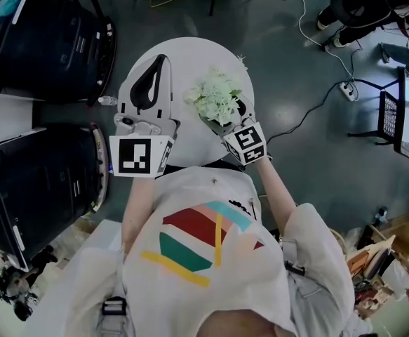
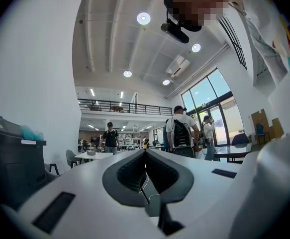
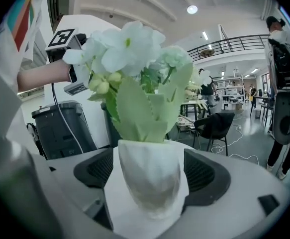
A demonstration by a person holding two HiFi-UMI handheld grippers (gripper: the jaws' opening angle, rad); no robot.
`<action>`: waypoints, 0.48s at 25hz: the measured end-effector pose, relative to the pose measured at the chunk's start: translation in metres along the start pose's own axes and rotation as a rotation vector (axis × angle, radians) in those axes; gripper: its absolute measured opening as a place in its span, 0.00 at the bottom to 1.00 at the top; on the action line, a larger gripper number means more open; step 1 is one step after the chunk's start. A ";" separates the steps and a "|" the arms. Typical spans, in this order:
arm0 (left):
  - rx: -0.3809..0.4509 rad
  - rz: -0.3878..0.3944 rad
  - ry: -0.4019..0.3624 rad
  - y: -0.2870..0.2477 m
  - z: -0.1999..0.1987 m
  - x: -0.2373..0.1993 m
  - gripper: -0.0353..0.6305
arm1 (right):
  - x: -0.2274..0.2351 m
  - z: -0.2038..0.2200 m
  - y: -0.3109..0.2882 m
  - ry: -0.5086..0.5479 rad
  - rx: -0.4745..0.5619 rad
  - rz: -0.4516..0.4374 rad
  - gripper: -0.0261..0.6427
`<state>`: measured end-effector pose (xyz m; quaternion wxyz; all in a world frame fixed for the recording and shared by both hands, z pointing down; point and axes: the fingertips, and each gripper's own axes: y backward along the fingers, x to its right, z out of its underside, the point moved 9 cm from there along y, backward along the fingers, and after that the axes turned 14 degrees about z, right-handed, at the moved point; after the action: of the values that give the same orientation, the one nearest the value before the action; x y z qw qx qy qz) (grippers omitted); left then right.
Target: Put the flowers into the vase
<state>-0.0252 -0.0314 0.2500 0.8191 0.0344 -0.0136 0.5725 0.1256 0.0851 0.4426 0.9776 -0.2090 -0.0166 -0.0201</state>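
Flowers (image 1: 217,97), white blooms with pale green leaves, are seated in the vase (image 3: 152,180), stems down and heads upright above the rim. The vase is white and faceted, and it stands upright on the round white table (image 1: 190,55), toward its right edge in the head view. From that view the blooms hide the vase body.

Right gripper (image 1: 226,118): jaws are spread wide with the vase standing between them. The dark pads (image 3: 207,176) flank the vase wall on either side. A thin gap shows on each side, so no clamping is evident. The gripper is angled slightly downward at the table.

Left gripper (image 1: 162,62): jaws are together, tips meeting, with nothing between them. It is held level over the left part of the table, well apart from the vase, and looks out across the room.

Surroundings: two dark bins (image 1: 43,41) stand on the floor left of the table. A power strip (image 1: 348,88) with a trailing white cable lies on the floor to the right.
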 end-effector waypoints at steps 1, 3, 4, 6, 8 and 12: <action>0.001 -0.001 0.002 0.000 0.001 0.000 0.06 | 0.000 0.002 0.000 0.000 -0.007 -0.004 0.67; -0.003 0.003 0.001 0.000 0.002 0.000 0.06 | -0.001 0.008 0.001 -0.002 -0.023 -0.011 0.67; -0.005 0.006 0.000 0.000 0.002 0.000 0.06 | -0.001 0.011 0.001 -0.002 -0.033 -0.013 0.67; -0.006 0.010 0.000 0.001 0.003 0.000 0.06 | -0.002 0.016 0.003 -0.001 -0.054 -0.014 0.67; -0.007 0.013 0.002 0.001 0.004 0.001 0.06 | -0.002 0.022 0.005 -0.003 -0.073 -0.012 0.67; -0.006 0.025 0.006 -0.001 0.004 0.006 0.06 | 0.000 0.031 0.016 -0.018 -0.110 -0.019 0.67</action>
<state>-0.0226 -0.0268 0.2547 0.8120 0.0303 -0.0132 0.5827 0.1252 0.1125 0.4647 0.9641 -0.2626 -0.0264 -0.0285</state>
